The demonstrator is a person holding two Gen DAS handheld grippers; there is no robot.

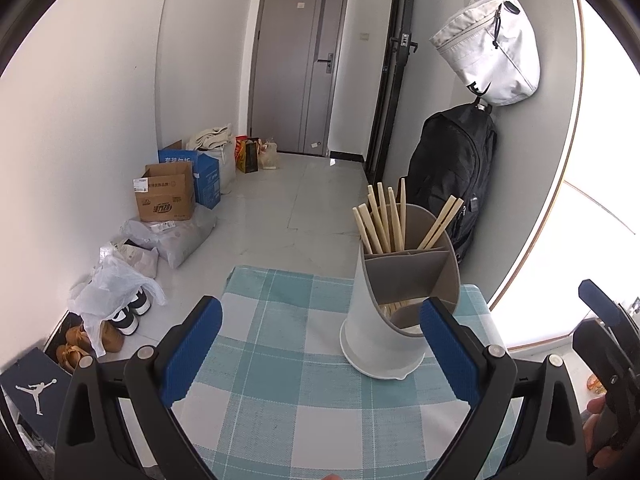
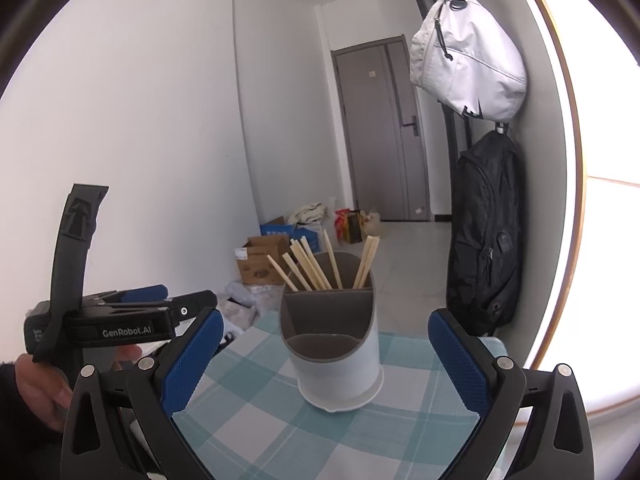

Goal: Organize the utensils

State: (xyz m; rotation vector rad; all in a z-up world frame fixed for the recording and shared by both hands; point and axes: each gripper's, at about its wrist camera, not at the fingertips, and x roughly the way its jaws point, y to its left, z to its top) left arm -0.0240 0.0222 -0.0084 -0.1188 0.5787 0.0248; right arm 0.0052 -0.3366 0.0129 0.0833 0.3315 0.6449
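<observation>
Holder (image 2: 336, 344) sits on the table (image 1: 280, 400), upright, toward the far right part of the top as the left cam sees it. Tapered plastic tub: white outer shell, grey inner liner, flared foot at the base. Front rim is cut low and curved, back rim stands high. Grey dividers split the inside into compartments.

Chopsticks (image 2: 316, 268) all stand in the rear compartments, leaning at mixed angles. Pale wood or bamboo, squared ends, matte. Most bunch in the rear left section, two lean in the rear right one. Left cam shows pale sticks low in the front pocket too; can't tell what they are.

Table is covered in a woven check cloth, teal and white, visible weave.

Left gripper (image 1: 320, 356): fingers spread wide, nothing between them, hovering over the cloth with the holder just ahead of its right finger. Pads (image 1: 192, 352) are blue, knurled rubber on black plastic arms.

Right gripper (image 2: 326, 364): also spread wide and empty, holder centred between the fingers but beyond the tips, not touching.

Hand (image 2: 40, 392) grips the left unit, seen at the right cam's left edge.
</observation>
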